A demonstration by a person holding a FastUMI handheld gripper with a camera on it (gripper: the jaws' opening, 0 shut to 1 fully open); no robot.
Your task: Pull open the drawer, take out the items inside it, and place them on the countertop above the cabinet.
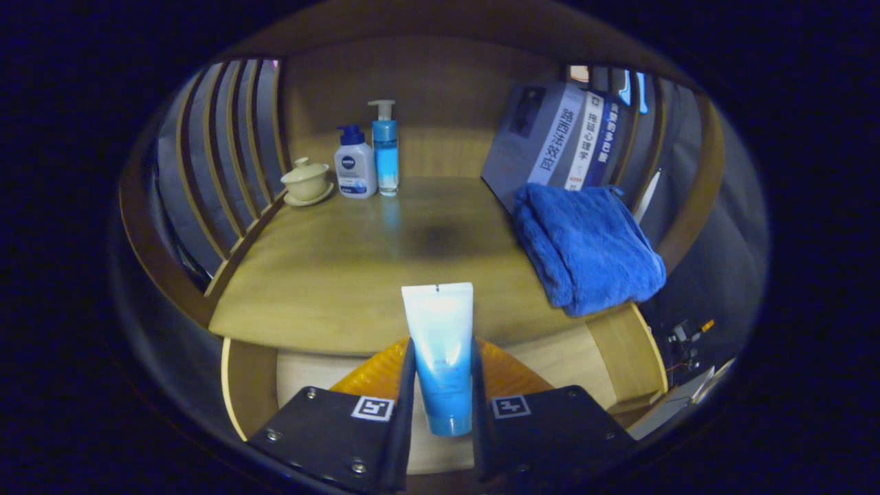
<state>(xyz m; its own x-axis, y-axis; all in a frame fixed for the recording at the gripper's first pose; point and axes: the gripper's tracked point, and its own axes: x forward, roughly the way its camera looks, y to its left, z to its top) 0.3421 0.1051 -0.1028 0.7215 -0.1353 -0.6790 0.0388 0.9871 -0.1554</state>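
Note:
My gripper [440,385] is shut on a white-and-blue tube [440,344], which stands upright between the two fingers with its flat crimped end up. The tube hangs above the open drawer [619,344], whose pale wooden inside shows below it. An orange object [375,375] lies in the drawer behind the fingers, partly hidden by them. Just beyond the tube stretches the wooden countertop [344,268] of the cabinet.
On the countertop's far left stand a lidded cream cup on a saucer [306,181], a white pump bottle [355,163] and a blue pump bottle [385,148]. At the right lean several books [550,141] with a folded blue towel [584,247] in front. Slatted wooden rails [227,151] enclose both sides.

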